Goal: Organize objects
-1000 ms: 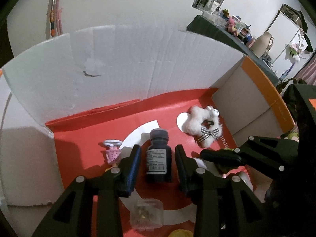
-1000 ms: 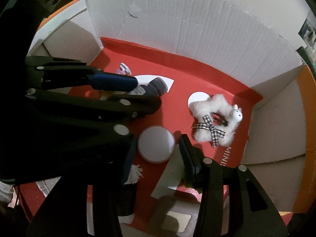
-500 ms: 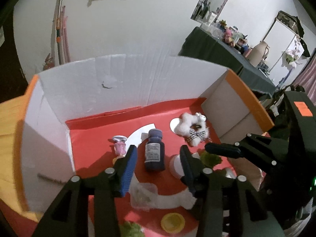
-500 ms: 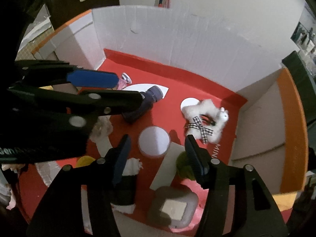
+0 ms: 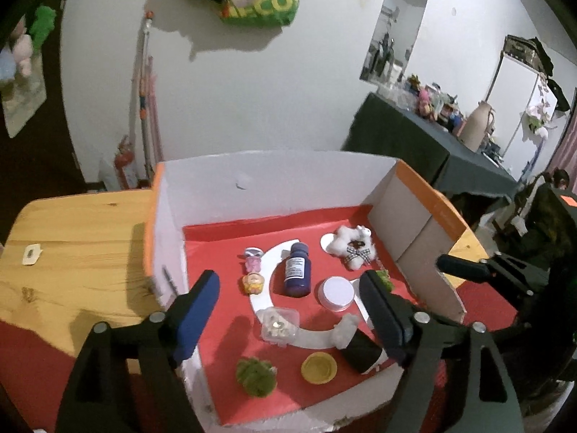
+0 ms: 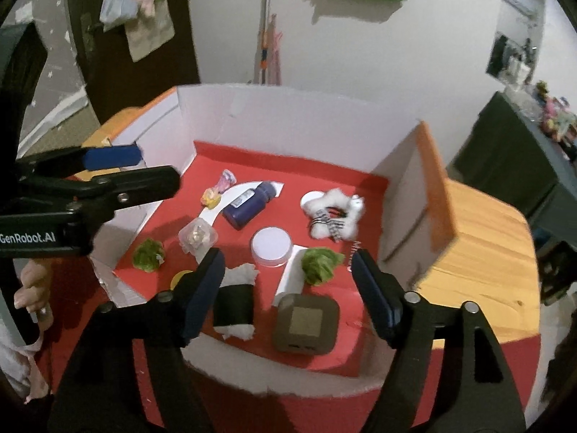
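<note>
An open cardboard box (image 5: pixel 277 176) with white walls and a red floor holds the objects. A dark blue bottle (image 5: pixel 296 270) lies on its side near the middle, with a white round jar (image 5: pixel 337 293) to its right. My left gripper (image 5: pixel 288 283) hovers above and in front of the bottle. Its jaws are opening and nothing is between the pads. My right gripper (image 6: pixel 288 258) hangs over the box's near edge, above the white jar (image 6: pixel 271 244). Its jaws are opening too and hold nothing. The left gripper (image 6: pixel 155 167) also shows at the left of the right wrist view.
Also in the box are a fluffy white plush (image 5: pixel 351 243) with a checked bow, two small figures (image 5: pixel 252 270), a clear case (image 5: pixel 278 324), green pompoms (image 6: pixel 319 263), a yellow cap (image 5: pixel 319 367), a black roll (image 6: pixel 233 305) and a grey square case (image 6: pixel 305 323). The box stands on a wooden table (image 5: pixel 72 245).
Both grippers have drawn back and up out of the box while their jaws widened. The left let go of the bottle and the right left the white jar; both stay on the red floor.
</note>
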A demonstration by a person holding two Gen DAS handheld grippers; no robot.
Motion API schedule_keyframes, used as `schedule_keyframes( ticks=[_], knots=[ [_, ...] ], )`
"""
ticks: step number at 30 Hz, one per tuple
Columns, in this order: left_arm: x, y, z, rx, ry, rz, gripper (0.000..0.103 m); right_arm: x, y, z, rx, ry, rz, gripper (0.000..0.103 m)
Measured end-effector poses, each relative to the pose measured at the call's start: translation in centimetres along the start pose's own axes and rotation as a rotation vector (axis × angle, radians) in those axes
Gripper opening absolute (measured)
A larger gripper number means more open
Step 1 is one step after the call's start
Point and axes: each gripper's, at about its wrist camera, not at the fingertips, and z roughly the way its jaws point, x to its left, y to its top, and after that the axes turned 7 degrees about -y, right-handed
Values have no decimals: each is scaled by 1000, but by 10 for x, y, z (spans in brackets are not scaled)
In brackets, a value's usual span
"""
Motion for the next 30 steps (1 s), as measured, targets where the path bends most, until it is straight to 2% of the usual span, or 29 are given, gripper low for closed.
schedule_keyframes(
  ticks=[5, 11, 14, 19, 21, 24, 30],
  knots=[
    [-3, -12, -17, -52, 38, 5, 86, 10, -11, -18, -67, -44, 26, 81],
    [-4, -32, -32, -118, 99, 18, 92, 5, -28, -33, -140, -101, 59, 83],
    [-4, -43, -36, -142, 125, 28, 95, 4, -35, -33, -167, -122, 76, 87],
    [-7, -57, -38, -181, 165, 48, 98, 2, -42, -29, -203, -143, 100, 88],
    [-7, -61, -39, -195, 158, 46, 101, 1, -45, -29, -227, -142, 109, 93],
    [-7, -66, -37, -214, 155, 39, 103, 1, -48, -28, -264, -158, 124, 93],
    [-11, -77, -31, -242, 201, 67, 103, 0, -51, -17, -263, -159, 148, 93]
  ],
)
